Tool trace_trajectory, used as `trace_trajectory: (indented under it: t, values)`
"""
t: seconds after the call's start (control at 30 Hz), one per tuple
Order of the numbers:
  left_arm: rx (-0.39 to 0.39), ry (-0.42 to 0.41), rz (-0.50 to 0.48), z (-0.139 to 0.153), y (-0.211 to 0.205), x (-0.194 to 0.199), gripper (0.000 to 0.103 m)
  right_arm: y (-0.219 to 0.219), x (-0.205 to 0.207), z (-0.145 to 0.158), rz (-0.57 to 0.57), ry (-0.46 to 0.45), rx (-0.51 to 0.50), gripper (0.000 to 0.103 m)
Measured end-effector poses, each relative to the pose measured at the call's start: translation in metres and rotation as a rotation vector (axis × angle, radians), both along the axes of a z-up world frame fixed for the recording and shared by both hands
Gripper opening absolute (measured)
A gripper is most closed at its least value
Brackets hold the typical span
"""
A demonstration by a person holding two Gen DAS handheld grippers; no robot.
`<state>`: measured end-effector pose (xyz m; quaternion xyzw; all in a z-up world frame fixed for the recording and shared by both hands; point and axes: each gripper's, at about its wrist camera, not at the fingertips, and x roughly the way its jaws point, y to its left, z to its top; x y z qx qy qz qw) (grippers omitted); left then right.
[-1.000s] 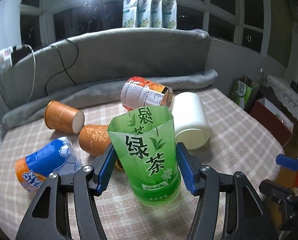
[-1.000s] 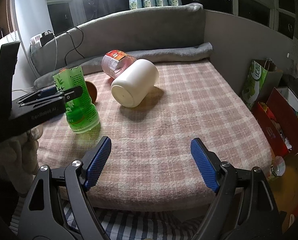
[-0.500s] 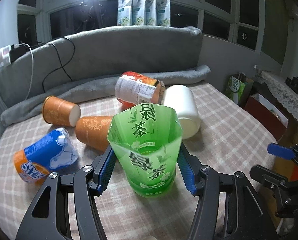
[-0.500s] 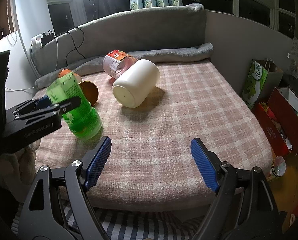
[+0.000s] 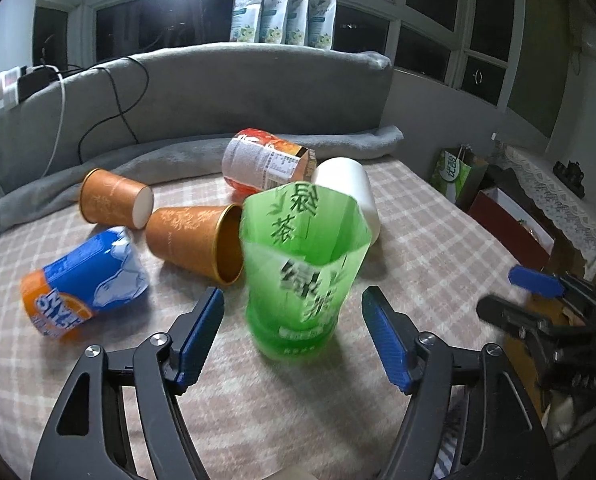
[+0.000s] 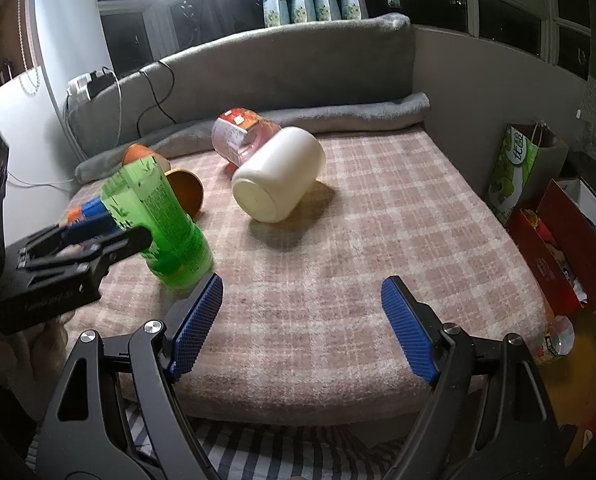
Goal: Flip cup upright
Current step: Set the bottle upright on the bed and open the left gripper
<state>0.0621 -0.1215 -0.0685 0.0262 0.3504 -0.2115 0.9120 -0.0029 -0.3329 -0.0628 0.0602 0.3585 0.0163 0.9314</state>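
Right now my left gripper point(image 5: 292, 334) is spread, pads clear of the tilted green cup point(image 5: 302, 272) standing base-down on the checked blanket point(image 6: 338, 272). Behind it lie an orange paper cup point(image 5: 194, 240), a white cup point(image 5: 350, 188) and a labelled jar point(image 5: 264, 162). My right gripper point(image 6: 302, 320) gapes empty.

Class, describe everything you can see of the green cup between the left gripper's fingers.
The green cup looks like a cut-down translucent plastic tea bottle with dark green Chinese characters and a leaf design. Its open, angular mouth faces up; its rounded base rests on the checked blanket. In the right wrist view it leans. The left gripper is open, with its blue pads apart from the cup's sides.
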Motion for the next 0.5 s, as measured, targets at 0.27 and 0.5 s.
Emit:
trace_trajectory:
  t: [0.27,0.5]
  values:
    - [-0.006,-0.175,0.147,0.024,0.035,-0.039,0.071,0.011,-0.003,0.017,0.024,-0.113,0.010,0.084]
    - [-0.010,-0.400,0.283,0.054,0.052,-0.072,0.078,0.023,-0.010,0.031,0.038,-0.226,0.007,0.098]
